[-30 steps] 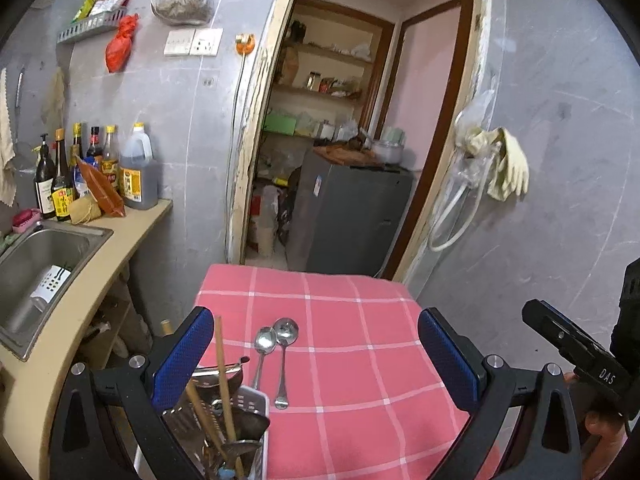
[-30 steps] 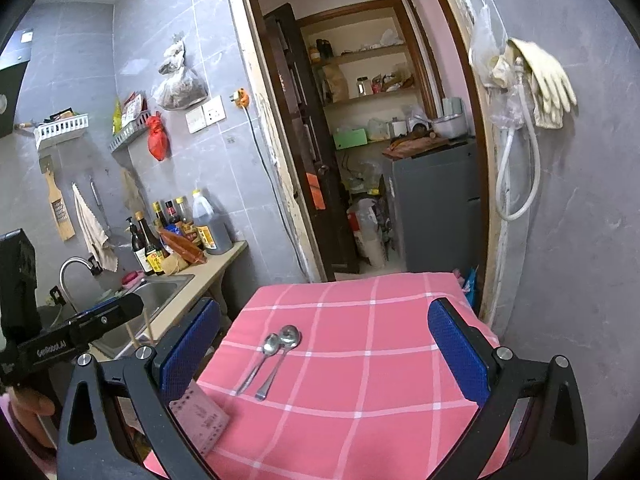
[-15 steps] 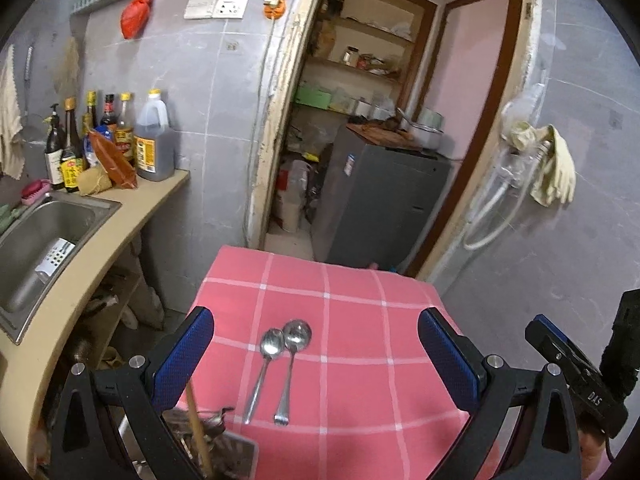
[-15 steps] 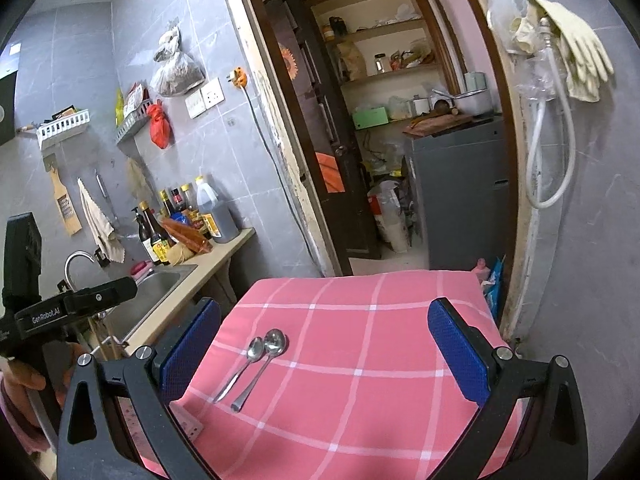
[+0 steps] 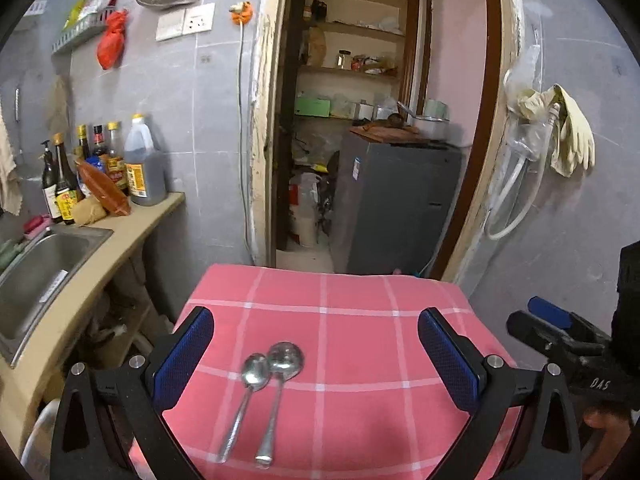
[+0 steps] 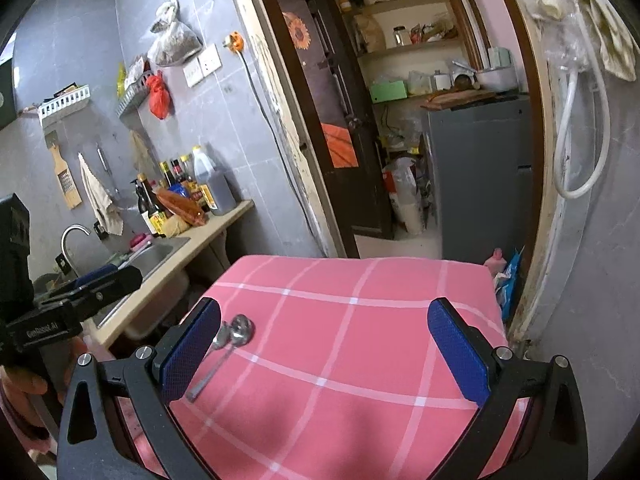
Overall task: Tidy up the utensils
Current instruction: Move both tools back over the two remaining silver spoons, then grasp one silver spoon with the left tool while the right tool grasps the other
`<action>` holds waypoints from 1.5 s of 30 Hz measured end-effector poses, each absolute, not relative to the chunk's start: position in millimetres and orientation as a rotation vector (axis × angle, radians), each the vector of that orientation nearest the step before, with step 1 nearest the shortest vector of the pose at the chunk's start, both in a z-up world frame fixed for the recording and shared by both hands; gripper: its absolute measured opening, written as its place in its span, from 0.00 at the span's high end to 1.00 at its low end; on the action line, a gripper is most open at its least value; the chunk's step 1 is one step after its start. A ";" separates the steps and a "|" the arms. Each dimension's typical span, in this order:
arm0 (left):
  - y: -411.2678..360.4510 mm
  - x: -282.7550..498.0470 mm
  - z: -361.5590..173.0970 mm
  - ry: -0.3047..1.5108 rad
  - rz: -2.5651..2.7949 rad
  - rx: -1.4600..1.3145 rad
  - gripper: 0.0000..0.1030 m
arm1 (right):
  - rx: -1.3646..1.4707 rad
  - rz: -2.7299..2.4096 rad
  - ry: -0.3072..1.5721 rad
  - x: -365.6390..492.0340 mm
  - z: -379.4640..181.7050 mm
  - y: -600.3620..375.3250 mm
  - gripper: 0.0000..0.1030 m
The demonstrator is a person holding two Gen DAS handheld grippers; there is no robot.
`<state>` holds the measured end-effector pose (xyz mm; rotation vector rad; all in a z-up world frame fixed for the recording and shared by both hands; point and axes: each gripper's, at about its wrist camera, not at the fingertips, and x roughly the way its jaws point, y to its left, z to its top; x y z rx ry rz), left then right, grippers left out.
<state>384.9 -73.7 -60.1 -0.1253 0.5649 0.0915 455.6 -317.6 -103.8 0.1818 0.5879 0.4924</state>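
Observation:
Two metal spoons (image 5: 262, 392) lie side by side on the pink checked tablecloth (image 5: 360, 328), bowls pointing away. My left gripper (image 5: 316, 356) is open and empty above them, the spoons lying between its blue pads. In the right wrist view the spoons (image 6: 228, 340) lie by the left pad. My right gripper (image 6: 324, 354) is open and empty over the cloth (image 6: 360, 320). The utensil basket is out of view.
A counter with a steel sink (image 5: 36, 268) and several sauce bottles (image 5: 100, 168) runs along the left. A doorway behind the table shows a grey cabinet (image 5: 396, 204) and shelves. Rubber gloves and a hose (image 5: 552, 136) hang on the right wall.
Both grippers have moved forward and up over the table. The white utensil basket with chopsticks, at the left gripper's lower left a second ago, has dropped out of view.

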 end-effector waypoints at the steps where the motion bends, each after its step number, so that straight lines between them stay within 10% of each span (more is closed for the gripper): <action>1: -74.5 387.3 -60.9 0.566 0.093 -0.127 0.00 | 0.186 0.494 0.592 458.7 -107.6 -318.3 0.01; 14: -40.6 433.5 -73.4 0.773 0.142 -0.237 0.02 | 0.221 0.592 0.687 495.2 -152.7 -292.2 0.15; 24: -23.3 456.0 -123.8 0.918 0.207 -0.311 0.35 | 0.198 0.703 0.808 514.2 -188.0 -250.2 0.49; 45: 3.9 472.4 -180.1 1.101 0.397 -0.425 0.60 | 0.168 0.889 1.000 539.5 -229.0 -182.9 0.79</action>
